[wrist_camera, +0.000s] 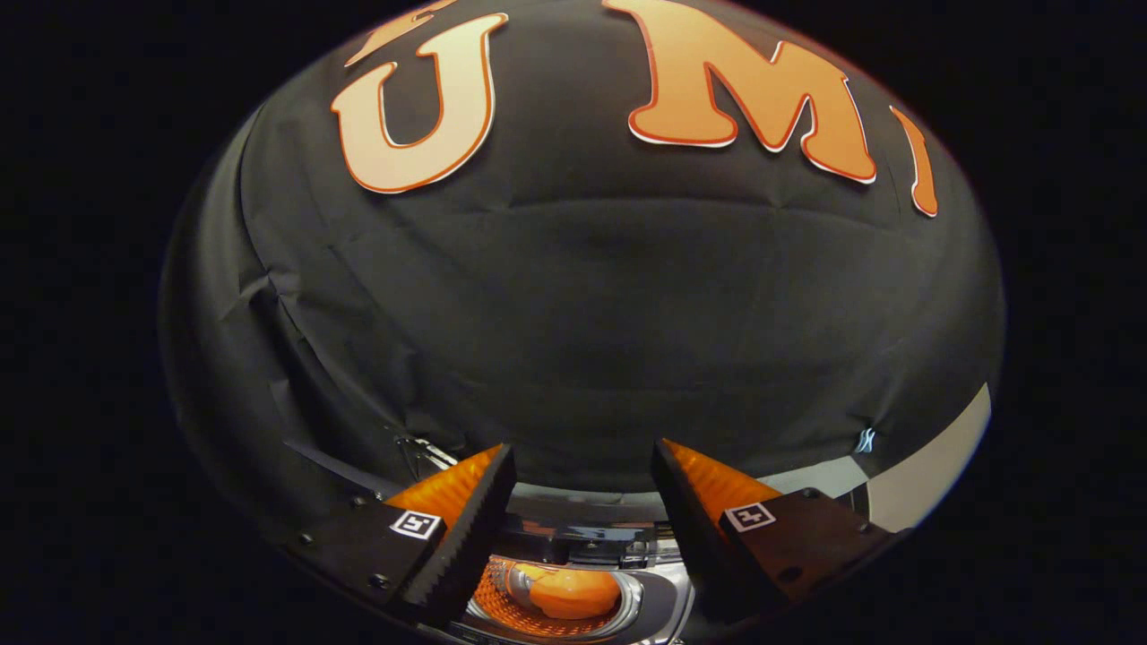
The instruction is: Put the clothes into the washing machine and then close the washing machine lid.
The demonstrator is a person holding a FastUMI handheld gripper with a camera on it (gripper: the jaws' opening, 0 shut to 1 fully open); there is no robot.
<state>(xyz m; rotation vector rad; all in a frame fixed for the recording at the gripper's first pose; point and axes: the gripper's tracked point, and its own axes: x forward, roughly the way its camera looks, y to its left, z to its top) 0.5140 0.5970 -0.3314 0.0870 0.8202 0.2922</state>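
Hovering above the washing machine [663,596], the gripper [582,484] points mostly at the booth's dark cloth wall [573,313], with the machine sitting low between and below its fingers. The jaws stand released, spread well apart, with nothing between them.

Clothes [573,593]: a rounded, soft-looking bundle lying inside the drum [502,609], down between the two fingers. The drum wall around the bundle shows a dotted, perforated pattern. The bundle looks bunched and smooth on top; whether it is one garment or several cannot be told from here. It appears to sit wholly inside the opening, though the near edge is hidden by the left finger.

Lid: a dark glossy band [591,537] crosses just beyond the drum opening, possibly the raised lid or the control panel; cannot tell which. Judging by the open drum, the loading looks done and the closing step not yet.

Risks from here:
- The jaws are aimed high, so the lid's edge is barely in sight. Reaching for it half-blind could mean a miss or a glancing push.
- The machine's top looks shiny and curved; fingers could slip off a smooth lid rim.
- If any cloth trails over the hidden near rim, the lid could trap it and not seat.
- Letting a hinged lid go early could make it slam.

A pale strip of table [932,466] curves beyond the right finger.
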